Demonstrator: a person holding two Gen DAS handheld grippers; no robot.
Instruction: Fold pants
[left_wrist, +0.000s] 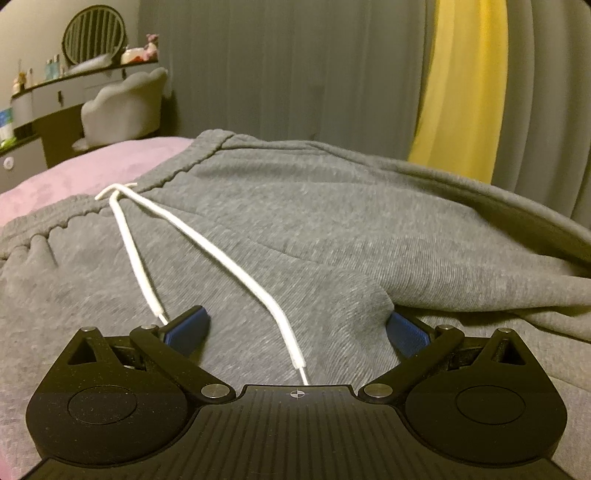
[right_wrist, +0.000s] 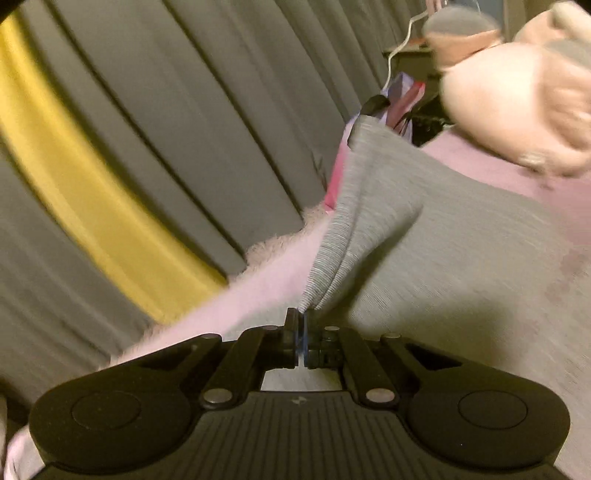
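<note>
Your left gripper sits low over the grey pants, its jaws spread wide and gripping nothing; the blue pads rest on or just above the fabric, with a raised fold of cloth bunched between them and hiding part of the right pad. Two ends of the white drawstring run from the waistband back toward the gripper, one ending beside the left pad and the other reaching the gripper's body at its middle. The pants lie spread across the pink bedcover, waistband toward the far left, with a thick fold of the same grey cloth running along their right side. Beyond the pants stand a pale upholstered chair, a dressing table with a round mirror and small bottles, and grey curtains with a yellow strip. Your right gripper is clenched tight, its pads pinched on a ribbed hem corner of the pants, which rises from the jaws as a taut ridge. The picture there is blurred. Past the pants on this side you see the pink bedcover, a soft plush toy at the far right, and the same curtains.
</note>
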